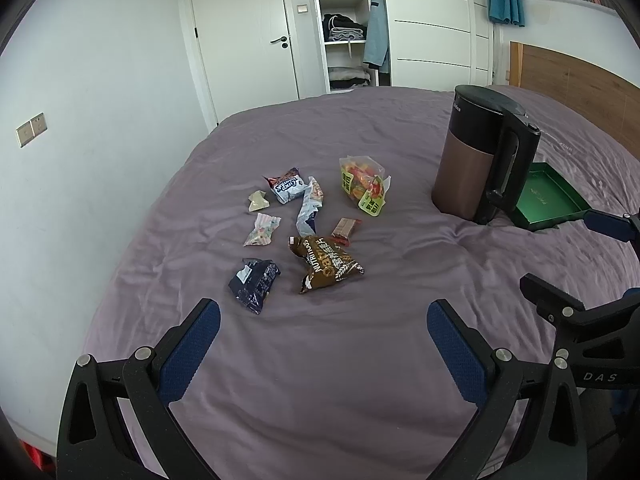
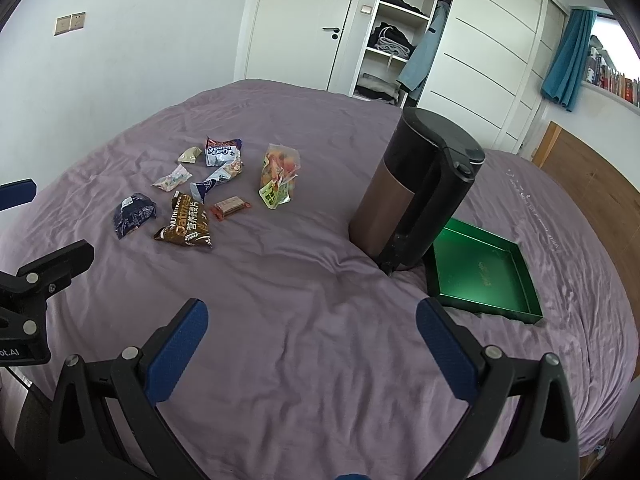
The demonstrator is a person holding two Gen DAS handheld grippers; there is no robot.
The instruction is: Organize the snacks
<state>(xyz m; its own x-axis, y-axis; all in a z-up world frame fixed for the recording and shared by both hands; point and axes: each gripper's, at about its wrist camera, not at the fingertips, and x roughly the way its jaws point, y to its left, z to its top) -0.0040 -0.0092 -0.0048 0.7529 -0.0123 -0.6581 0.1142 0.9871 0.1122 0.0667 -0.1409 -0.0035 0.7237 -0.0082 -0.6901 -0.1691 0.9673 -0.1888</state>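
Note:
Several snack packets lie scattered on the purple bed. Among them are a brown oatmeal bag [image 1: 326,263] [image 2: 187,227], a dark blue bag [image 1: 254,282] [image 2: 134,214], a clear bag of orange sweets [image 1: 363,183] [image 2: 279,174], a white-blue packet [image 1: 287,189] [image 2: 221,151] and a small red bar [image 1: 345,230] [image 2: 230,207]. A green tray [image 2: 486,276] [image 1: 546,200] lies empty to the right, behind the kettle. My left gripper [image 1: 324,328] is open and empty, just short of the snacks. My right gripper [image 2: 312,326] is open and empty over bare sheet, left of the tray.
A tall brown and black kettle [image 1: 480,156] [image 2: 416,196] stands on the bed between the snacks and the tray. The wooden headboard [image 2: 592,188] is at the right. A white wall, door and open wardrobe [image 1: 344,24] stand beyond the bed.

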